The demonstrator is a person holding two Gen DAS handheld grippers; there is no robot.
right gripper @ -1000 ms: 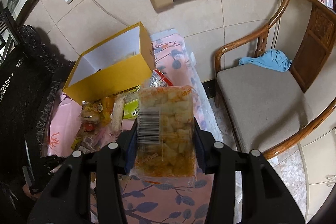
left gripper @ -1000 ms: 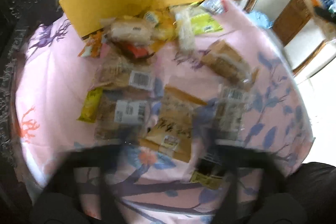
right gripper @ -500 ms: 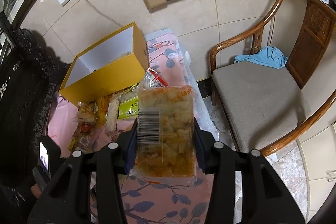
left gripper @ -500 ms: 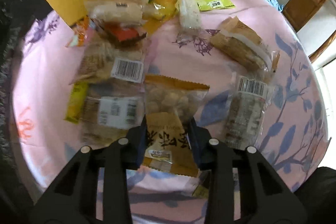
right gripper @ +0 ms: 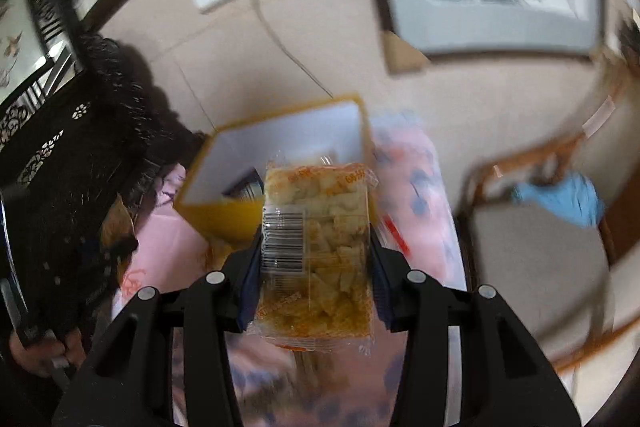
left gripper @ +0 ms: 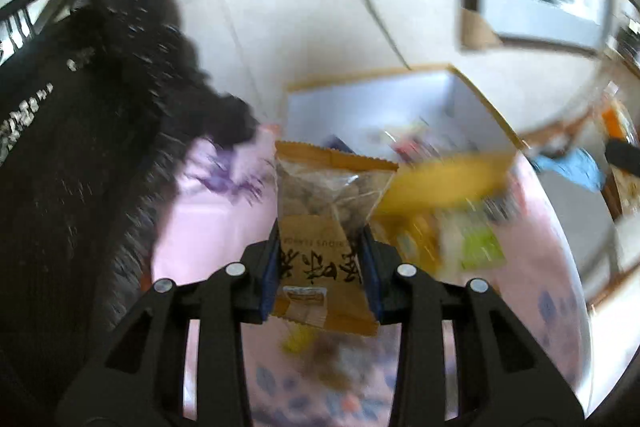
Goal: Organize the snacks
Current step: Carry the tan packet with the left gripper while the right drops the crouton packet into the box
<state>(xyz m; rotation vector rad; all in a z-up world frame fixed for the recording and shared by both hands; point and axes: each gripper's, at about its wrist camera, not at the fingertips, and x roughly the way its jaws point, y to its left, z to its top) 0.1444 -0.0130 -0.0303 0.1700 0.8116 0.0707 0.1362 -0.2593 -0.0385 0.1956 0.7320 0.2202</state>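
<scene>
Each hand-held gripper point(left gripper: 322, 263) point(right gripper: 314, 267) clamps 1 snack packet point(left gripper: 326, 227) point(right gripper: 316, 247).

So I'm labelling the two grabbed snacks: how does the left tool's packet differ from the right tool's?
The left tool holds a brown packet printed with dark characters and a zigzag top edge. The right tool holds a clear packet of yellow-orange pieces bearing a white barcode. The brown one hides its lower half; the clear one shows everything. Both are clamped upright near the yellow box.

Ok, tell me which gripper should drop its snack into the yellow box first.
Right, probably. The right gripper holds its clear cracker pack directly before the yellow box; from the left gripper, the brown packet sits off to one side.
</scene>
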